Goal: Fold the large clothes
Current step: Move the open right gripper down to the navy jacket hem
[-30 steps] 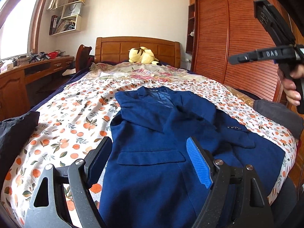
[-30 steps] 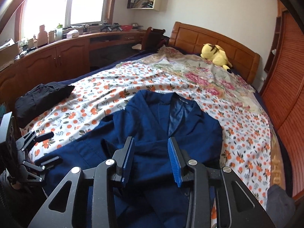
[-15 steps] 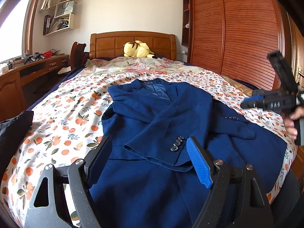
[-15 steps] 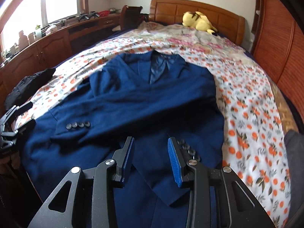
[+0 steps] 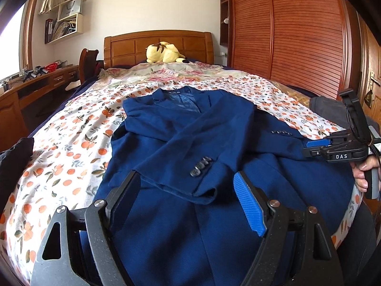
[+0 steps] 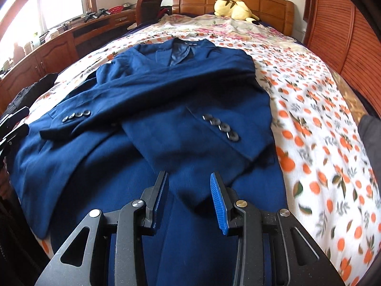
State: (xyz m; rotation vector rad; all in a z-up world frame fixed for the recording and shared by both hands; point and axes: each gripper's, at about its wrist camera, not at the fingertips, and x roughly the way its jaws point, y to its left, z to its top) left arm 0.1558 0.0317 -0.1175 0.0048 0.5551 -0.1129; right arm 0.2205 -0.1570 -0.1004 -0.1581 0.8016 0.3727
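A yellow plush toy (image 5: 163, 53) lies against the wooden headboard (image 5: 133, 45) at the far end of the bed, on an orange-print sheet (image 6: 316, 119). Louvred wooden wardrobe doors (image 5: 293, 31) stand along one side; on the other side a wooden desk (image 6: 54, 45) runs beneath a bright window (image 6: 59, 2), with wall shelves (image 5: 64, 21) holding books and papers

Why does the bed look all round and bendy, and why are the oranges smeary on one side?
Left wrist view: the fisheye lens bulges the orange-print bedsheet and bows the slatted wooden wardrobe; the window edge is washed out white. Right wrist view: same bulge, the window glares, and the sheet's right side is smeared by motion blur, while the navy blue jacket stays fairly sharp.
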